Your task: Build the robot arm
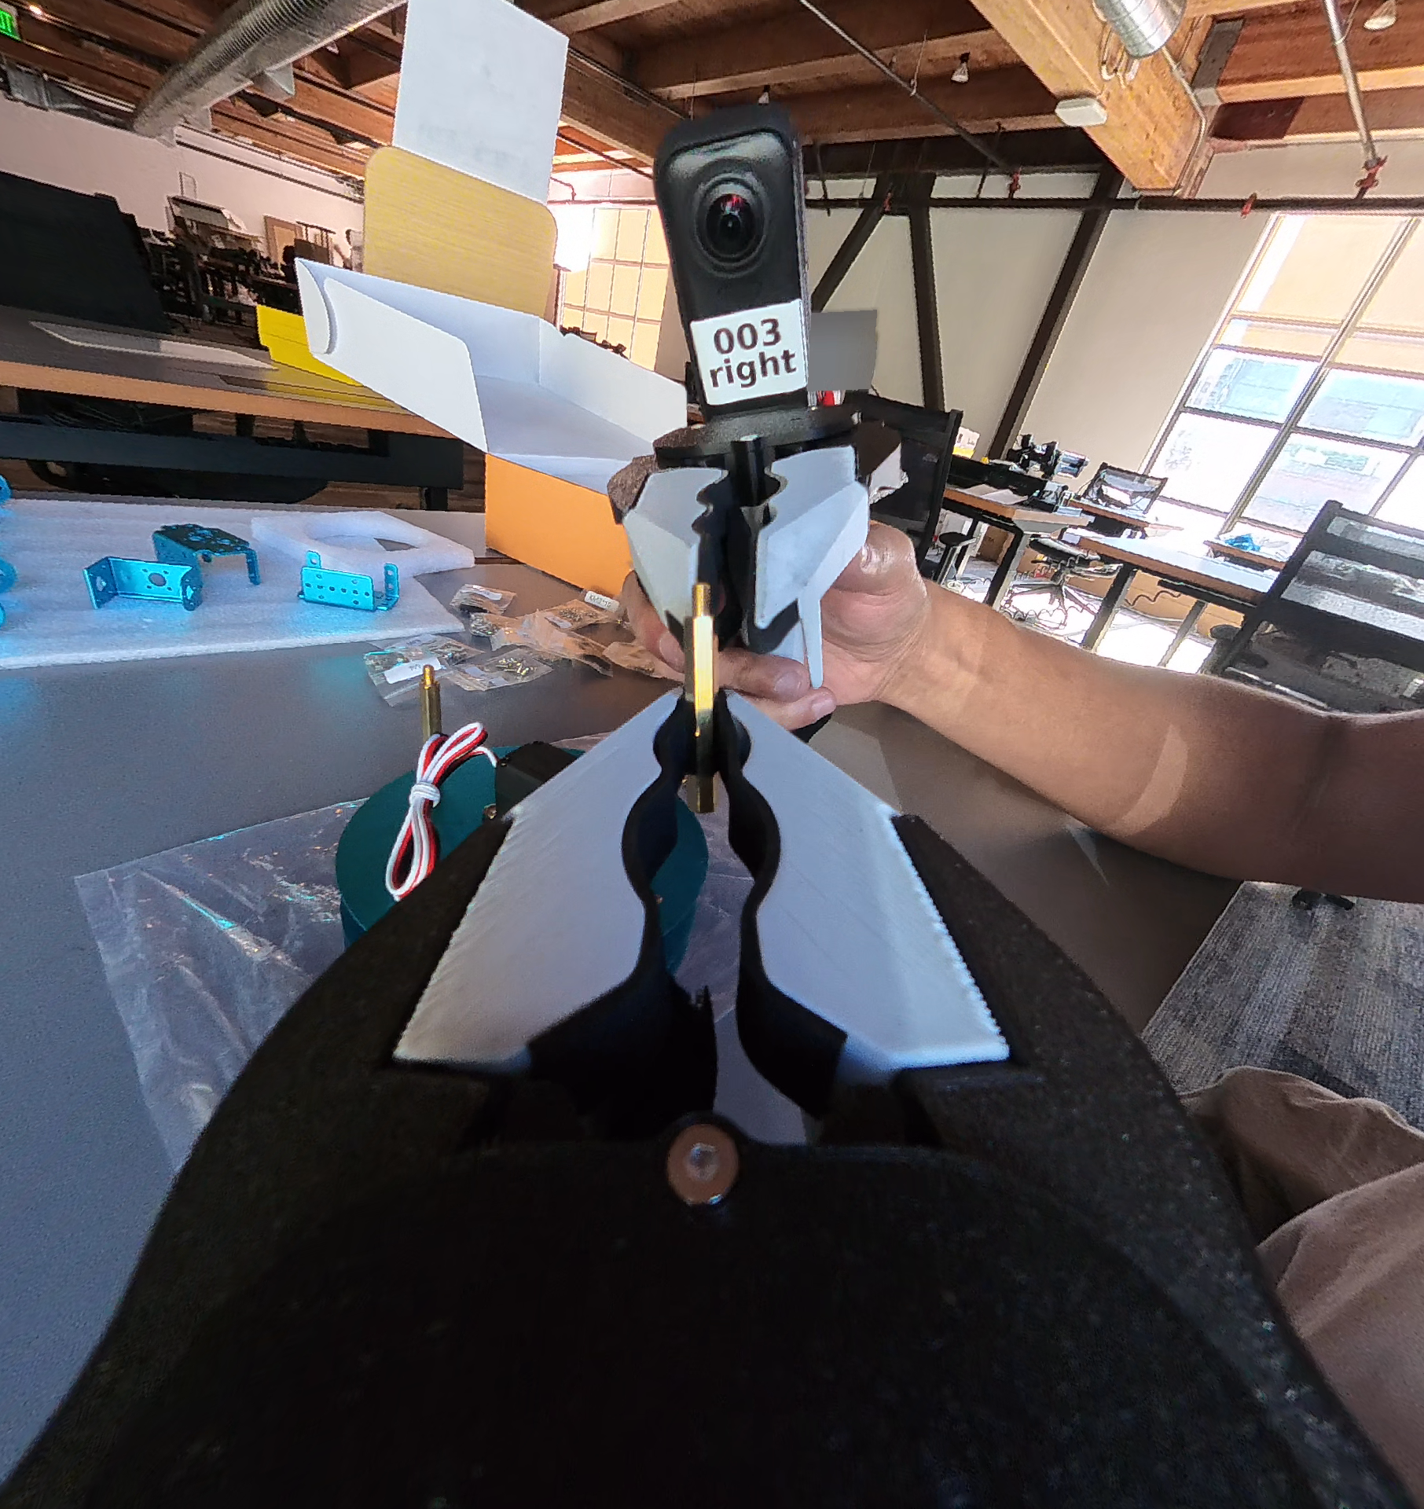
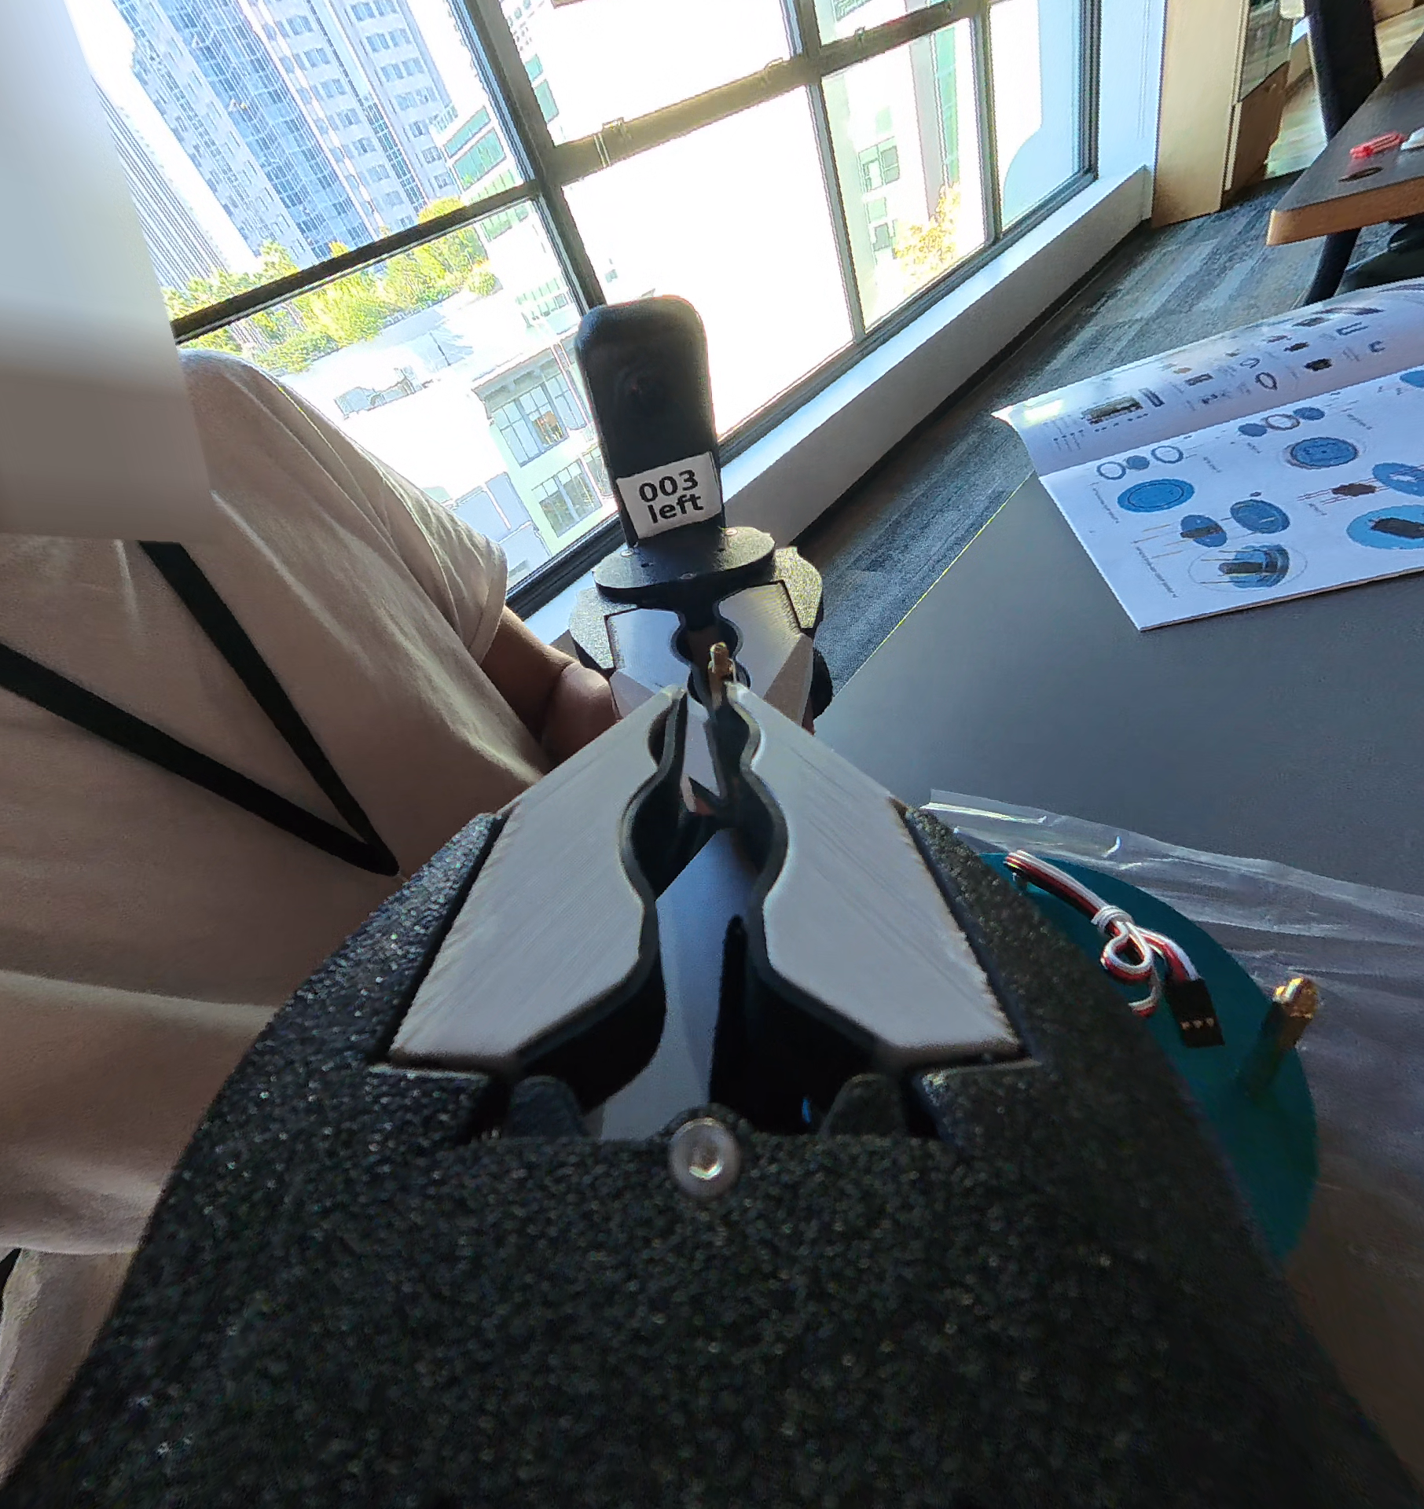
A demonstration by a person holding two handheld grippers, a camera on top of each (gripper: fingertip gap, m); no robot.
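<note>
Pinching a brass standoff upright between the tips of the left gripper, white fingers pressed close on its lower half. Facing it head-on, the right gripper, tips nearly together around the standoff's upper end; cannot tell whether actually clamping it. Gripping that right tool from behind, a bare hand.

From the right wrist view: right gripper meeting the left gripper tip to tip, the standoff poking up between them, held in the air.

Sitting below and left of the standoff, a teal round base carrying a coiled red-and-white wire and a second brass post, all resting on a clear plastic bag. Lying farther left of the base, blue metal brackets on white foam. Lying open right of the base in the right wrist view, an illustrated manual on the grey table.
</note>
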